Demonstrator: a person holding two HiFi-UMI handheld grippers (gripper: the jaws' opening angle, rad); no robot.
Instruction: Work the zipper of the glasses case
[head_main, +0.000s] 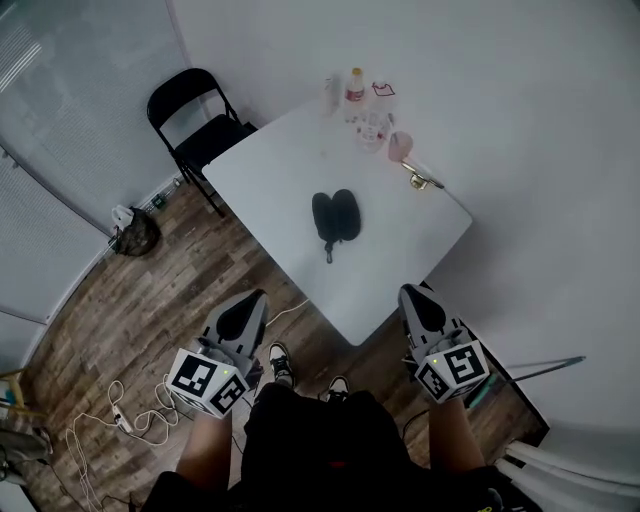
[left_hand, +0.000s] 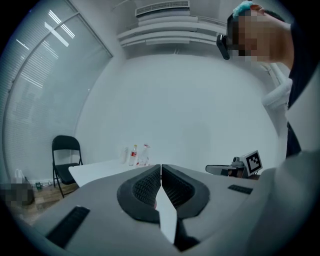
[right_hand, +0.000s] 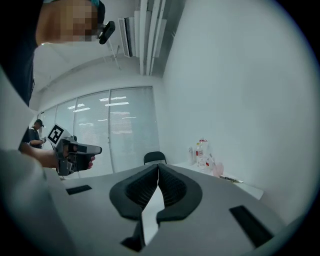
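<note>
The glasses case (head_main: 335, 216) is too small for detail.

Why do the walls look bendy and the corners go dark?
Head view: the wide lens bends the room, yet the black glasses case on the white table looks sharp. Left gripper view: dark rounded corners, and the window frame curves. Right gripper view: same dark rim, and the window glows bright.

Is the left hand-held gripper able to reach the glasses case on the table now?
Probably yes, but not from here: the left hand-held gripper, jaws shut, is held short of the table edge. The glasses case lies alone mid-table, with nothing between; the bottles stand at the far side.
</note>
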